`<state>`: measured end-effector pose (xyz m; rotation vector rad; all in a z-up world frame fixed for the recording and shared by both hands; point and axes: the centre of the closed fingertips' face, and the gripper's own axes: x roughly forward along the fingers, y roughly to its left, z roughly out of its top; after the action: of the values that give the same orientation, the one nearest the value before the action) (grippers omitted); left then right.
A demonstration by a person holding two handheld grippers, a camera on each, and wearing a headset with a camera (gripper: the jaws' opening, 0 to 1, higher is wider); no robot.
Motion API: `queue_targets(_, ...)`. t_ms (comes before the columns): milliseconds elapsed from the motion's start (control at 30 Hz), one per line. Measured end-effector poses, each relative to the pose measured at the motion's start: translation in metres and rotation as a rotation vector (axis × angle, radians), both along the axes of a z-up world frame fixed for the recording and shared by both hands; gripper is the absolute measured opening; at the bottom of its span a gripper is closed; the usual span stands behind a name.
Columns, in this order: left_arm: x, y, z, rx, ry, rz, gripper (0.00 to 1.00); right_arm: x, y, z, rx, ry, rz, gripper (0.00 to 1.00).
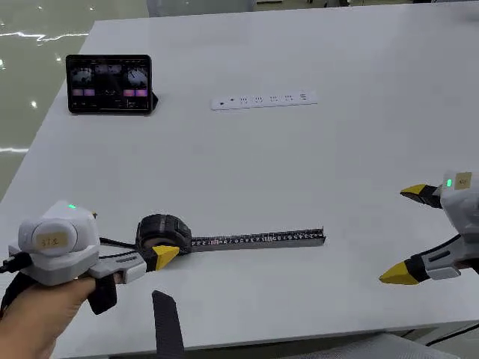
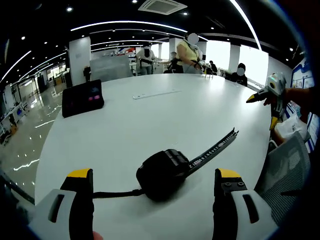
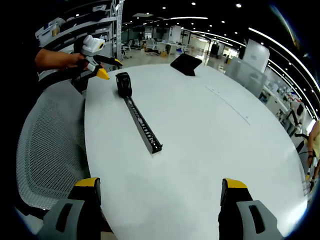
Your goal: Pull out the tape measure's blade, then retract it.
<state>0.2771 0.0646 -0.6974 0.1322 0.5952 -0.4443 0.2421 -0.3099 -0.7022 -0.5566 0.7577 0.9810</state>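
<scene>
tape measure [image 1: 160, 232] sits on the white desk [image 1: 299, 164] close to the near-left edge, black case flat on the surface; blade [image 1: 258, 239] is out and lying flat, running right from the case roughly along the near edge; its end hook [image 1: 322, 235] rests on the desk around mid-width; left gripper [image 2: 154, 176] is held by a hand [image 1: 34, 318] at the near-left corner; its fingers [image 2: 80, 176] are spread wide with the case between them; left gripper view shows a gap on both sides, so nothing gripped; a thin black cord [image 2: 115, 193] runs from the case toward the left finger; in the head view 1 yellow tip sits just beside the near side of the case and the other tip is hidden behind the case; right gripper [image 1: 406, 233] hangs over the near-right of the desk, well apart from the blade's end; its fingers [image 3: 87, 183] are spread wide and hold nothing; right gripper view looks back along the blade, hook end nearest, case at the far end; 2 other items at the far side: a dark tablet [image 1: 110, 84] propped up at far left with its screen lit, and a white power strip [image 1: 263, 99] lying flat to its right, both well apart from the tape measure; a mesh chair [image 3: 45, 145] sits just off the near edge of the desk; several people stand beyond the far end in the left gripper view
</scene>
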Motion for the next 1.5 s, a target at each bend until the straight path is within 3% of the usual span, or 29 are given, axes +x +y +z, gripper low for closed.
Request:
queue_targets(100, 0.004, -0.004, -0.005, -0.009, 0.015, 0.011, 0.99, 0.005, 0.002, 0.000, -0.010, -0.008, 0.023, 0.99)
queue_targets(567, 0.005, -0.025, -0.012, -0.028, 0.019, 0.053, 0.99, 0.013, 0.022, -0.005, -0.044, 0.011, 0.152, 0.99)
queue_targets(833, 0.015, -0.020, -0.017, -0.048, 0.000, 0.153, 0.99, 0.026, 0.036, -0.009, -0.058, 0.019, 0.190, 0.99)
queue_targets(1033, 0.017, -0.019, -0.021, -0.045, -0.005, 0.176, 0.99, 0.032, 0.043, -0.017, -0.078, 0.027, 0.210, 0.99)
queue_targets(1200, 0.020, -0.022, -0.019, -0.055, -0.037, 0.185, 0.99, 0.034, 0.050, -0.025, -0.099, 0.031, 0.247, 0.99)
queue_targets(1267, 0.023, -0.023, -0.015, -0.036, -0.097, 0.176, 0.99, 0.036, 0.054, -0.029, -0.106, 0.035, 0.259, 0.99)
queue_targets(1333, 0.023, -0.024, -0.015, -0.015, -0.124, 0.179, 0.99, 0.038, 0.056, -0.033, -0.109, 0.043, 0.264, 0.99)
queue_targets(1400, 0.024, -0.024, -0.013, -0.023, -0.158, 0.194, 0.99, 0.039, 0.060, -0.037, -0.113, 0.047, 0.275, 0.99)
queue_targets(1500, 0.024, -0.023, -0.012, -0.026, -0.176, 0.200, 0.99, 0.041, 0.063, -0.042, -0.120, 0.053, 0.285, 0.99)
